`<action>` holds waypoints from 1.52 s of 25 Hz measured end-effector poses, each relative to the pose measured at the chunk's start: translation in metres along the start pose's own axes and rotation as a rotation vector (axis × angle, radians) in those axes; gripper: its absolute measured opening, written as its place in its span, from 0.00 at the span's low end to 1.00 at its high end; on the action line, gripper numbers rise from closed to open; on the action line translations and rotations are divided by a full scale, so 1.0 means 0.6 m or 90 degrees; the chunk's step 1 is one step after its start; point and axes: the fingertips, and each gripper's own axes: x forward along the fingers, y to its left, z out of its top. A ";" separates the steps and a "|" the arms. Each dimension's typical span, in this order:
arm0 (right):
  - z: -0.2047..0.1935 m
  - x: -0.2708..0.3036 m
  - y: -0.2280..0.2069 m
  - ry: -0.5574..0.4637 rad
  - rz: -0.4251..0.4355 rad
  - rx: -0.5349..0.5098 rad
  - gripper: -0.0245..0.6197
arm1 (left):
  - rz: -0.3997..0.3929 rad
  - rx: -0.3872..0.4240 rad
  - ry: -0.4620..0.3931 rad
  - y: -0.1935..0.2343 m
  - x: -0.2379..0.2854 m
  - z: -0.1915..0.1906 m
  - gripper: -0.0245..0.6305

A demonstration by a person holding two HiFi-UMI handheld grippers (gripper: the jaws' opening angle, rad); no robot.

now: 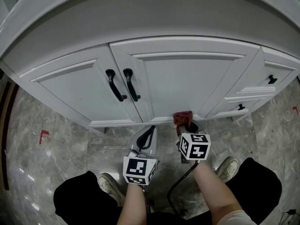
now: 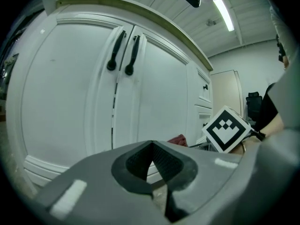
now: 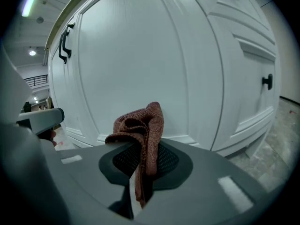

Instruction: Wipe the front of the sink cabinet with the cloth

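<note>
Rust-red woven cloth [image 3: 143, 125], pinched in my right gripper [image 3: 140, 168] for wiping, seemingly touches the six-o'clock edge of the white panelled cabinet door [image 1: 187, 83]; left gripper [image 2: 152, 170] closed, empty.

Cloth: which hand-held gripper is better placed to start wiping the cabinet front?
Right. The right hand-held gripper is shut on the cloth, close to the bottom of the cabinet door. The left hand-held gripper is shut and empty.
</note>
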 end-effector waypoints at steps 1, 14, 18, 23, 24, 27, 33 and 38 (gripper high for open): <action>0.002 -0.005 -0.013 0.000 -0.010 0.005 0.17 | -0.004 0.005 0.002 -0.007 0.004 0.000 0.04; 0.017 -0.074 -0.149 -0.012 -0.137 0.037 0.17 | -0.027 -0.002 -0.018 -0.047 0.012 0.027 0.04; 0.029 -0.080 -0.091 -0.029 -0.095 0.034 0.17 | -0.004 0.006 -0.037 -0.021 -0.021 0.050 0.04; 0.078 -0.119 0.030 -0.089 -0.018 -0.022 0.17 | 0.035 -0.037 -0.107 0.032 -0.099 0.117 0.04; 0.091 -0.132 0.053 -0.104 -0.006 -0.031 0.17 | 0.043 -0.040 -0.122 0.042 -0.118 0.134 0.04; 0.128 -0.180 0.115 -0.152 0.022 -0.048 0.17 | 0.071 -0.014 -0.155 0.063 -0.172 0.181 0.04; 0.175 -0.280 0.214 -0.227 0.057 -0.066 0.17 | 0.069 -0.006 -0.193 0.058 -0.257 0.229 0.04; 0.176 -0.337 0.266 -0.252 0.058 -0.083 0.17 | 0.043 0.012 -0.195 0.039 -0.305 0.236 0.04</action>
